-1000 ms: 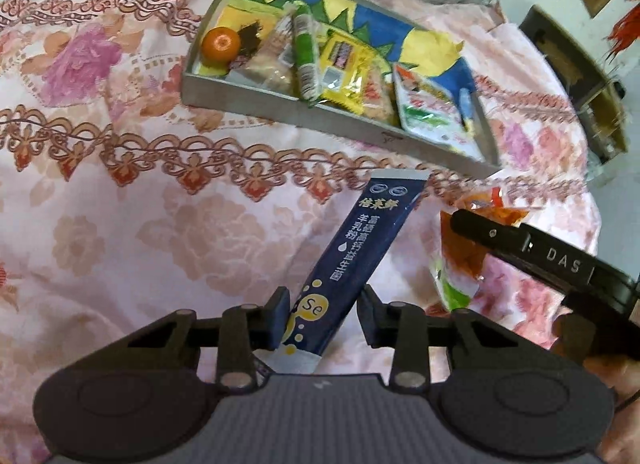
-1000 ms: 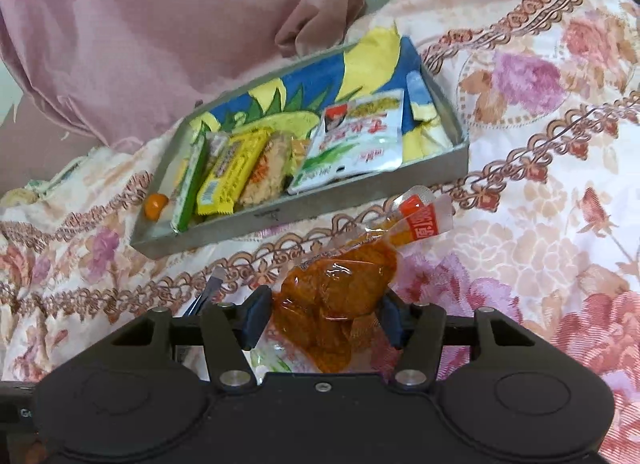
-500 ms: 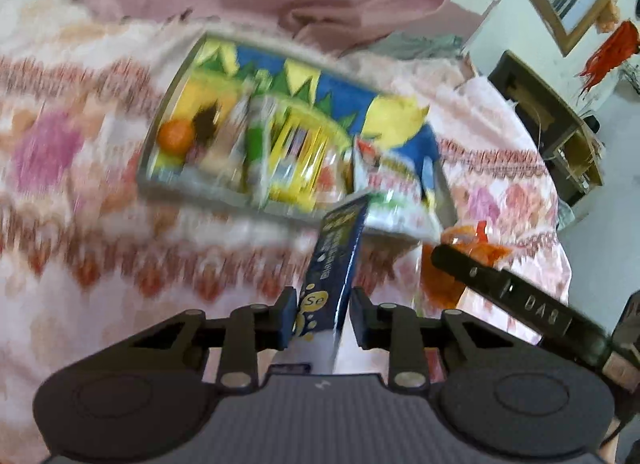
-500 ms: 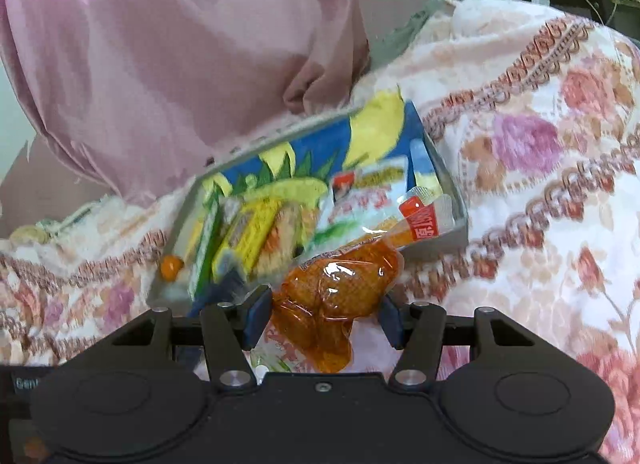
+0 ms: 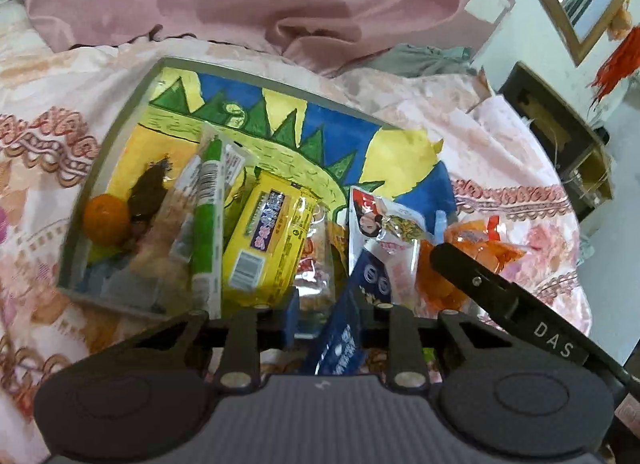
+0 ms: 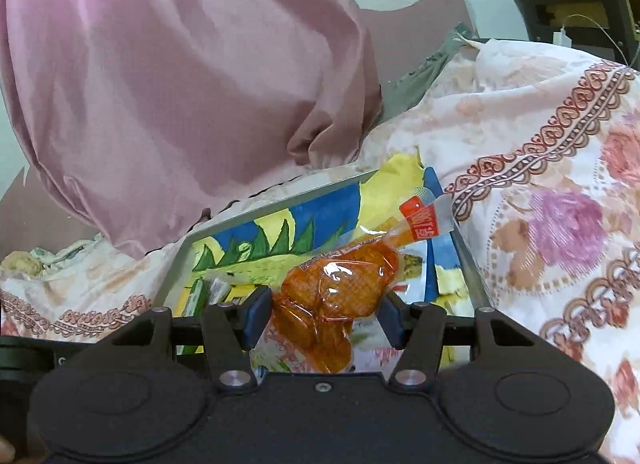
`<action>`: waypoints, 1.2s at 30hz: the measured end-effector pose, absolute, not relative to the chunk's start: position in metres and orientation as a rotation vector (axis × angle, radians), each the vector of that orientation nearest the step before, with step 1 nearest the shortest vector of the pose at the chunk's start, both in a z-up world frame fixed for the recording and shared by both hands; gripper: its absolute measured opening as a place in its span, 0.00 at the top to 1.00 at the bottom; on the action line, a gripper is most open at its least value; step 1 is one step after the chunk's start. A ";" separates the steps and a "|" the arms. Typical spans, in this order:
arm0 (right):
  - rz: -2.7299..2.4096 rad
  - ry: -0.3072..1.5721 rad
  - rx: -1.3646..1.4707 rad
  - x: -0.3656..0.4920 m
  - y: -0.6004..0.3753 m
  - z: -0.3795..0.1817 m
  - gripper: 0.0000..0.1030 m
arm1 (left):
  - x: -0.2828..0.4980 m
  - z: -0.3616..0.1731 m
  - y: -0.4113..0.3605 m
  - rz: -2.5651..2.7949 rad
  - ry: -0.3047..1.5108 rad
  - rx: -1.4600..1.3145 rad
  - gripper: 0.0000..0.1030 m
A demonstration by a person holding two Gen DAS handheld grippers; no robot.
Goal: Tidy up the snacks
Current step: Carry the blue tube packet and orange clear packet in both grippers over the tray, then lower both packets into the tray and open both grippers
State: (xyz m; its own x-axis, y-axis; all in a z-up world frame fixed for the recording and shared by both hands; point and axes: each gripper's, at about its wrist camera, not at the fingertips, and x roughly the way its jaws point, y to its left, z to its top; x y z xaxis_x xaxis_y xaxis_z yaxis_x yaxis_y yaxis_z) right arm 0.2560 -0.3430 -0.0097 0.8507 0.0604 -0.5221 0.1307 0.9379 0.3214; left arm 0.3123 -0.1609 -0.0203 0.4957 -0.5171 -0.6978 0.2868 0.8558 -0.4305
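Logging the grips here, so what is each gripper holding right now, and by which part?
Left gripper: blue sachet, near its lower end. Right gripper: orange snack pack, across its middle.

Soft daylight; slight blur; fisheye warping

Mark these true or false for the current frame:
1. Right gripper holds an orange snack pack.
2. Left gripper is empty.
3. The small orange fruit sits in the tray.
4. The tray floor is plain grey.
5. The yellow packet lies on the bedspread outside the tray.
1. True. The right gripper is clamped on the orange snack pack.
2. False. A dark blue sachet sits between the left gripper fingers, whose jaws have just been closing.
3. True. The orange fruit sits at the left end of the tray.
4. False. It shows a blue, yellow and green drawing.
5. False. The yellow packet lies inside the tray.
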 end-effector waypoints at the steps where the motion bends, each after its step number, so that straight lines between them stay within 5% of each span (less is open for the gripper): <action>1: -0.041 0.562 0.349 0.260 -0.343 -0.013 0.43 | 0.313 -0.022 -0.164 -0.496 0.935 -0.257 0.72; 9: -0.060 0.596 0.312 0.274 -0.351 -0.028 0.43 | 0.315 -0.033 -0.173 -0.564 0.925 -0.193 0.68; 17: -0.042 0.631 0.293 0.288 -0.358 -0.036 0.42 | 0.312 -0.035 -0.193 -0.652 0.917 -0.050 0.42; 19: -0.038 0.635 0.290 0.290 -0.359 -0.037 0.41 | 0.309 -0.036 -0.201 -0.656 0.906 0.006 0.44; 22: -0.032 0.645 0.305 0.293 -0.362 -0.037 0.40 | 0.310 -0.037 -0.209 -0.663 0.917 0.035 0.62; 36: -0.039 0.619 0.341 0.289 -0.374 -0.020 0.27 | 0.345 -0.019 -0.212 -0.558 0.906 -0.065 0.68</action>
